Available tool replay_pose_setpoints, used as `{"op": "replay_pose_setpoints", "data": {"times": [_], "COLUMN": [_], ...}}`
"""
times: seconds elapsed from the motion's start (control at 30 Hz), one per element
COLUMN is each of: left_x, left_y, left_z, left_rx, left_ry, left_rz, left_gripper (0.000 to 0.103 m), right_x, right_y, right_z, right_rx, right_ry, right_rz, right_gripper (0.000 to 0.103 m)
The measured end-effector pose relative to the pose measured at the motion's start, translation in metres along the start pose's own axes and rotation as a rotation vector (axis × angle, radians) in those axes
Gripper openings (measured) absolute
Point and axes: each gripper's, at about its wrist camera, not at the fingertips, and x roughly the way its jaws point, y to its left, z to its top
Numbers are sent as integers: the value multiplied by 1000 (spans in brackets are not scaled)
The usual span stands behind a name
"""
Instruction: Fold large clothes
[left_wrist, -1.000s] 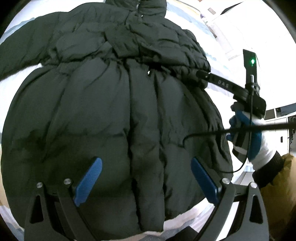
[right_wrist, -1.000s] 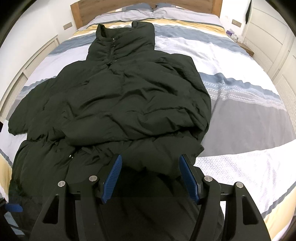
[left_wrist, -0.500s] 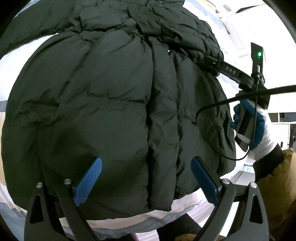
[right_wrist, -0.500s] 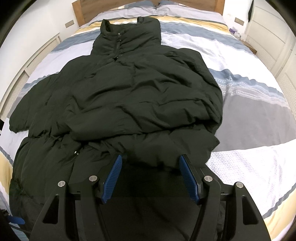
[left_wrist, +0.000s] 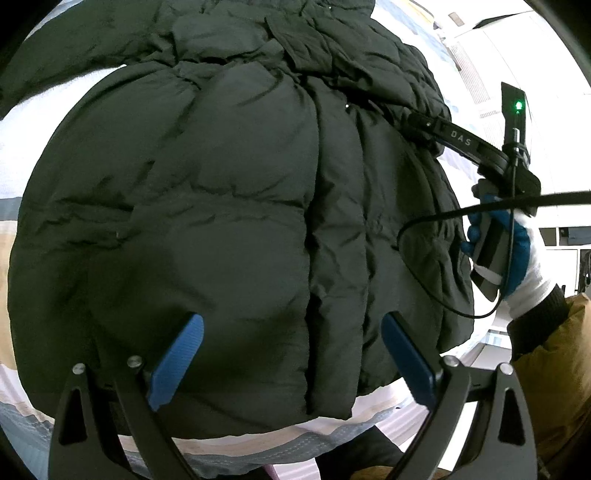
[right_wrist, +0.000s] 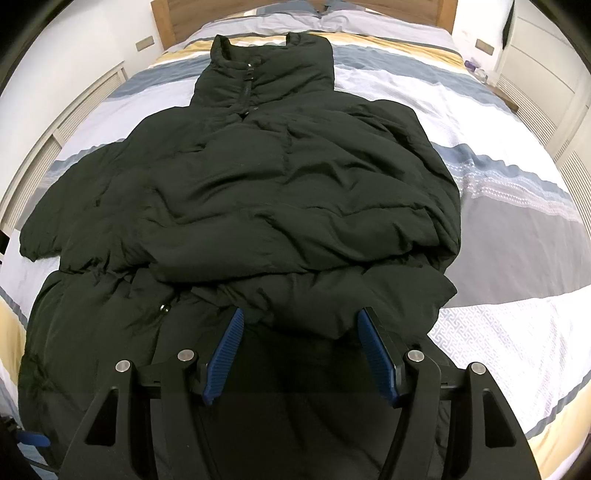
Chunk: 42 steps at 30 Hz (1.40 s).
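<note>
A large black puffer jacket (right_wrist: 280, 199) lies on the striped bed (right_wrist: 517, 229), collar toward the headboard. Its right sleeve is folded across the chest; its left sleeve (right_wrist: 48, 229) lies out to the side. My right gripper (right_wrist: 299, 332) is open just above the jacket's waist, its blue pads either side of a fold. My left gripper (left_wrist: 291, 347) is open and empty, hovering over the jacket's lower body (left_wrist: 207, 221) near the hem. The right gripper and the gloved hand (left_wrist: 513, 240) holding it show in the left wrist view at the right.
The bed's wooden headboard (right_wrist: 295, 7) and pillows are at the far end. White cupboards (right_wrist: 546, 74) stand along the right side, a slatted panel (right_wrist: 74, 110) on the left. A black cable (left_wrist: 424, 229) loops from the right gripper over the jacket.
The left gripper has moved closer down over the jacket's lower part toward the hem. The right gripper has drawn back slightly; more of the collar shows. Both stay open.
</note>
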Motion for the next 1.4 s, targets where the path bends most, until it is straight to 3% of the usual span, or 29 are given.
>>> {"op": "replay_pose_setpoints", "data": {"times": [0.6, 1.03, 1.23, 1.4], "left_x": [-9, -33, -51, -77], "left_y": [11, 38, 66, 131], "left_z": [1, 10, 22, 45], "left_rx": [-4, -34, -91, -234], "left_ry": [-23, -74, -122, -250], "left_rz": [23, 84, 83, 75], "left_gripper": [98, 98, 98, 98], "right_x": [-1, -8, -12, -12], "right_y": [17, 36, 48, 58], "right_z": [5, 17, 25, 31], "right_rx": [-17, -28, -34, -45], "right_ry": [-6, -25, -31, -31], "right_rz": [8, 22, 32, 33], "right_gripper": [64, 64, 64, 64]}}
